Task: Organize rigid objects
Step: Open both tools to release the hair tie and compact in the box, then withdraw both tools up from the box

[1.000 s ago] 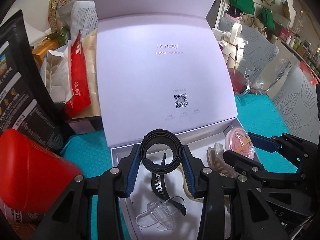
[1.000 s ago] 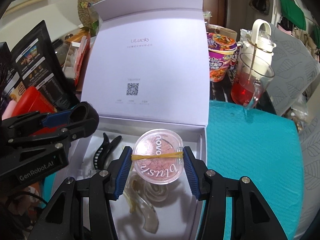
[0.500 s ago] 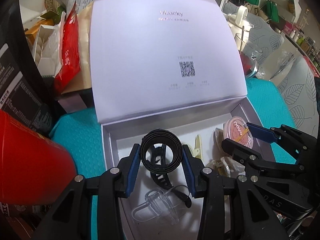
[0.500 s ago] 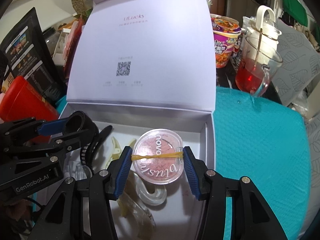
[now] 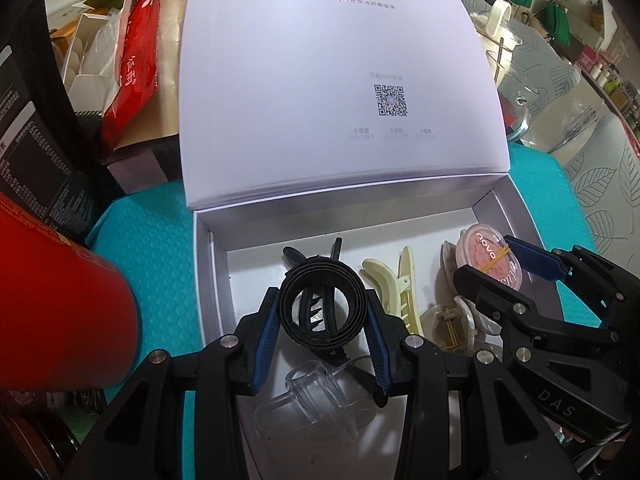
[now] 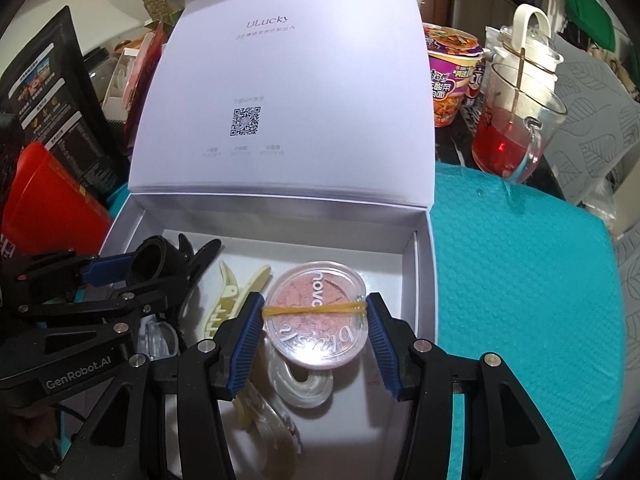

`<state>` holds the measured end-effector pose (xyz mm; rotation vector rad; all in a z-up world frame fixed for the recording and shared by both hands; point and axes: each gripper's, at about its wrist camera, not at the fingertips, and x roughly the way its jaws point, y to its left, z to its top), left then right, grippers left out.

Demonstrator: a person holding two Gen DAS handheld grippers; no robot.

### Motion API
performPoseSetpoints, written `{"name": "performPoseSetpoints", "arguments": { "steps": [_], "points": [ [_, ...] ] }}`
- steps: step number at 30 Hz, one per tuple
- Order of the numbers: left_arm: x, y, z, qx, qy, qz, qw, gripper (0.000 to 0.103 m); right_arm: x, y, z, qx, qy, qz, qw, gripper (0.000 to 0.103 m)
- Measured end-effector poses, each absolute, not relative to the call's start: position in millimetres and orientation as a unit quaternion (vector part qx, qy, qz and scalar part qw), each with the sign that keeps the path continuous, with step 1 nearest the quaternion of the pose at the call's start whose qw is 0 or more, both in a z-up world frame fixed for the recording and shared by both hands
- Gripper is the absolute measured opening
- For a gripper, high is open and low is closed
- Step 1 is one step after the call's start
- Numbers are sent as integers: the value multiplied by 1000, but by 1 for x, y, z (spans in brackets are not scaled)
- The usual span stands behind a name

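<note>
both grippers are sitting lower over the white box [image 5: 208, 264] than a second ago, with more of its floor showing in each view. the left gripper [image 5: 322, 320] is pinching a black coiled strap [image 5: 322, 307] between its blue pads, the roll standing on edge above the left half of the box. under it a black hair clip [image 5: 316, 280] is lying on the floor of the box, mostly covered by the coil, and a clear plastic clip [image 5: 316, 404] is lying nearer the camera, partly hidden behind the finger tips. the right gripper [image 6: 316, 320] is clamping a round blush compact [image 6: 316, 316] with a yellow rubber band [image 6: 316, 309] across its lid, holding it over the right half of the box. whether the compact is touching the floor is hard to tell. a cream hair clip [image 6: 224, 300] is lying between the two grippers, and a pearly claw clip [image 6: 304, 384] is showing below the compact, its upper part covered by it. another pale clip beneath the right fingers is blurred and cut off by the frame. the box lid [image 6: 288, 92] is standing open behind, its top edge cropped in the left view. the box is resting on a teal mat [image 6: 520, 300]; a glass jug of red liquid [image 6: 516, 128] is standing beyond the mat.
</note>
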<state>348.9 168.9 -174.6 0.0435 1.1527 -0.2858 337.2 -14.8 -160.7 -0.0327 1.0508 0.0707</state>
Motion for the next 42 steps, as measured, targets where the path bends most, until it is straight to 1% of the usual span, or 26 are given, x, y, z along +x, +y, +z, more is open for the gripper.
{"name": "performPoseSetpoints", "arguments": {
  "steps": [5,8,13,15,16,17,18,19,20,25,31,42],
  "points": [
    [356,163,-178,20,552,-130,823,40,337,-14,-160,-17,504,35,863,52],
    [358,155,-181,45,555,-128,820,40,338,-14,-159,-22,506,32,862,52],
    [364,144,-184,59,560,-122,818,41,337,-14,-155,-31,504,27,863,57],
    [367,142,-184,54,561,-121,817,46,337,-15,-153,-32,503,23,864,59],
    [367,142,-183,54,560,-120,818,59,336,-16,-152,-33,502,22,864,60],
    [367,140,-181,50,556,-125,820,67,335,-17,-150,-34,501,21,865,60],
    [368,139,-180,51,555,-121,822,70,334,-18,-148,-36,499,20,866,60],
    [368,139,-179,52,554,-119,822,76,333,-20,-146,-36,497,17,867,61],
    [368,138,-178,50,554,-119,823,77,332,-21,-145,-36,496,16,868,61],
    [366,138,-171,39,553,-119,824,77,327,-24,-136,-34,491,16,870,61],
    [349,136,-150,38,538,-120,833,77,317,-21,-117,-37,475,19,879,61],
    [320,146,-86,36,492,-115,862,77,287,-11,-63,-51,432,31,900,61]
  ]
}}
